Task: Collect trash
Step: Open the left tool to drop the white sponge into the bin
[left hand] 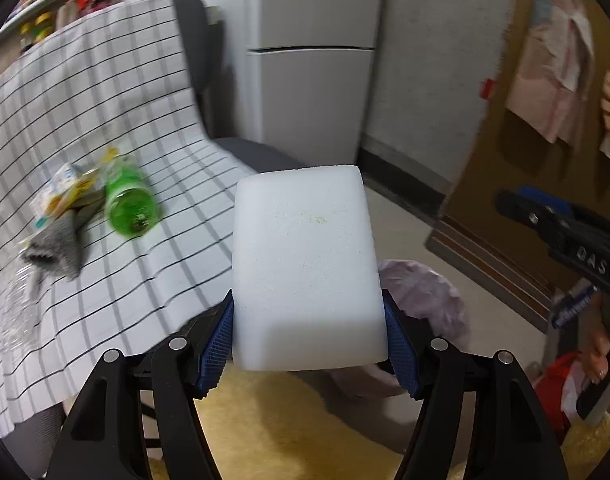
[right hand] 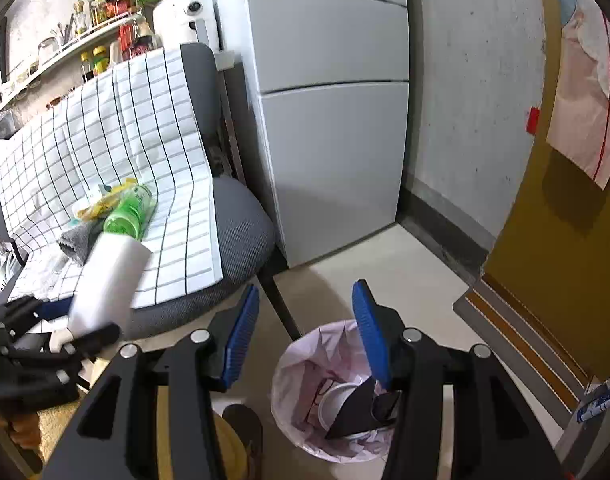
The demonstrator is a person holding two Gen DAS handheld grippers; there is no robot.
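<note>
Nearest the lens: a white foam block (left hand: 307,268), clamped between the blue pads of the left gripper (left hand: 309,344), held by its lower end with most of its length sticking out ahead. The grip looks square, pads on both flanks.

Right gripper (right hand: 305,336): jaws parted, nothing between them. It hangs above the bin (right hand: 293,384), which stands on the floor near the chair's leg. The bin is lined with a pale pink bag and already holds a white cup and a dark flat scrap.

Far left, on the checked cloth (left hand: 105,120) over the grey chair (right hand: 241,216): a green bottle (left hand: 131,204) lying on its side, a yellow-printed wrapper (left hand: 61,196) touching it, and a grey rag (left hand: 61,244) just beside. All uncollected. At the left edge there may be clear plastic, too blurred to tell.

From the left wrist the bin shows only as a pink rim (left hand: 425,292) behind and right of the block.

Judgement: the step is dropping the block in. To do it well, carry it right until it hangs over the middle of the opening, tip the free end down, then open fully. The block is long against the bin's mouth, so a crossways release could bridge the rim. The right gripper should clear away first.
</note>
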